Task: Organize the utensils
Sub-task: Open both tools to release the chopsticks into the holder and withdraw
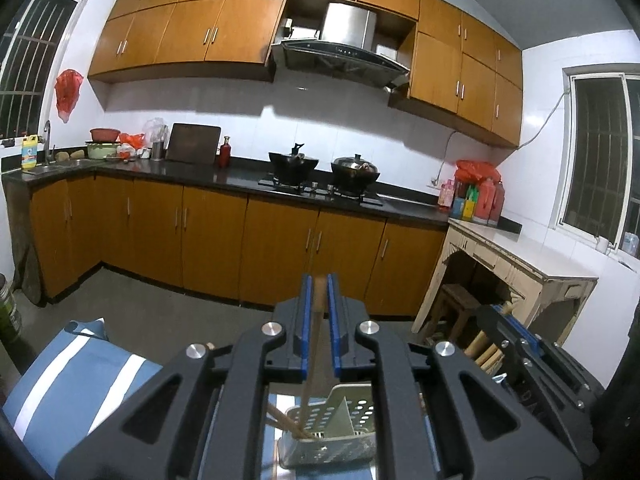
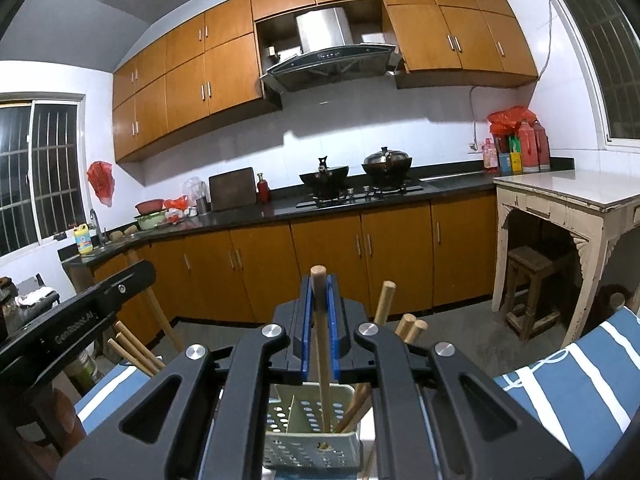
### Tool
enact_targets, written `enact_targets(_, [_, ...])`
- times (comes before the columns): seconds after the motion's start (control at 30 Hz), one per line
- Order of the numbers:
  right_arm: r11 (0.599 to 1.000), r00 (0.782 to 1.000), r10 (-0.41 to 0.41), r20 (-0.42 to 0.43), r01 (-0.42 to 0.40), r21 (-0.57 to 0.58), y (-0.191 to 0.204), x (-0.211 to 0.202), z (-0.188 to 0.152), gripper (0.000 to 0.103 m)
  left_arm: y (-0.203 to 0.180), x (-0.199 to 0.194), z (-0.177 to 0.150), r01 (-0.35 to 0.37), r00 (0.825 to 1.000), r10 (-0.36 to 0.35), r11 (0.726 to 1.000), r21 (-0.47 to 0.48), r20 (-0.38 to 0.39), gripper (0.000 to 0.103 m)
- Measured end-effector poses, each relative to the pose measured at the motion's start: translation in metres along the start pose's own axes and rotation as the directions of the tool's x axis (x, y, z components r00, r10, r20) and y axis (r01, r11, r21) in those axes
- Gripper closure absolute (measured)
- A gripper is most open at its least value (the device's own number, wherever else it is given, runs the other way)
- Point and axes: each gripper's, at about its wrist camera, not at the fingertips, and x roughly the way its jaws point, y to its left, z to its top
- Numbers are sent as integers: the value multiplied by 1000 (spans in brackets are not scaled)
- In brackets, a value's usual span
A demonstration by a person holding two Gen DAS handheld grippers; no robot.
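My left gripper (image 1: 319,292) is shut on a thin wooden chopstick (image 1: 314,354) whose lower end reaches into the left compartment of a perforated grey utensil holder (image 1: 352,412). Another chopstick (image 1: 280,420) lies slanted in that compartment. My right gripper (image 2: 319,292) is shut on a round wooden handle (image 2: 322,360) that stands in the right compartment of the same holder (image 2: 312,446). Other wooden handles (image 2: 382,302) lean there too. The right gripper also shows in the left wrist view (image 1: 516,332), and the left gripper's body in the right wrist view (image 2: 80,320).
A blue cloth with white stripes (image 1: 76,368) covers the surface under the holder. Beyond stands a kitchen counter (image 1: 224,178) with a stove and two pots (image 1: 354,170). A pale side table (image 2: 568,196) with a wooden stool (image 2: 532,292) under it stands at the right.
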Motion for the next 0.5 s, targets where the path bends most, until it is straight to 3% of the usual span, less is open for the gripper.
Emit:
enact_targets(0.33, [999, 1000, -29, -8, 29, 13, -14, -42, 3, 95, 7, -45, 2, -22, 1000, 21, 1000, 9, 19, 81])
enact_targets(0.5, [999, 997, -48, -65, 49, 15, -26, -64, -18, 94, 18, -77, -15, -31, 999, 31, 999, 22, -5, 78])
